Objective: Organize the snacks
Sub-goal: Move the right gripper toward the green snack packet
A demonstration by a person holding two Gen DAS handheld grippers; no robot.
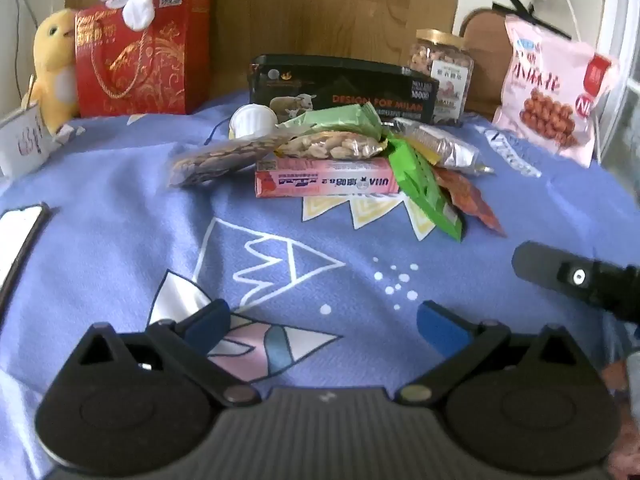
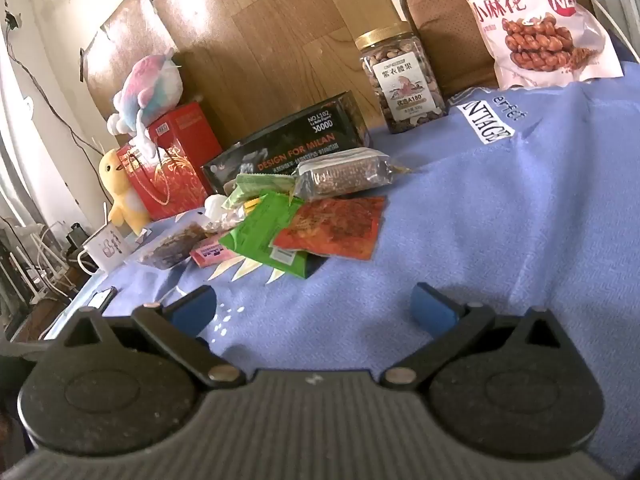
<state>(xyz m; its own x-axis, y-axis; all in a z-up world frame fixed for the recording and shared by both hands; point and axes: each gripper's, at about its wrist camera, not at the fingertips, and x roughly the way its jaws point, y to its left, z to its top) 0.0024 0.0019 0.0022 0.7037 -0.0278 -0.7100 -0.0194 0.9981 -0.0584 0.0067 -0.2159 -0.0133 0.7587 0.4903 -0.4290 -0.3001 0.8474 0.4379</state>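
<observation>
The blue patterned cloth (image 1: 120,216) covers the whole work surface and carries every item.

At the rear, from the left wrist view: a red gift bag (image 1: 140,56) stands upright at the left, a black box (image 1: 340,88) lies lengthwise at centre, and a large pink snack bag (image 1: 552,96) leans upright at the far right. A clear nut jar (image 1: 440,68) with a gold lid stands behind the right end of the black box.

The loose snacks form 1 pile in front of the black box, well ahead of both tools. A pink flat box (image 1: 326,180) sits at the base. A clear peanut packet (image 1: 336,146) rests on it. A green packet (image 1: 424,188) and an orange-red packet (image 2: 336,228) overlap at the right side of the pile.

The left gripper (image 1: 322,320) hovers over bare cloth, jaws spread wide, holding nothing. The right gripper (image 2: 314,312) is likewise spread wide and empty; its finger shows at the right edge of the left wrist view.
</observation>
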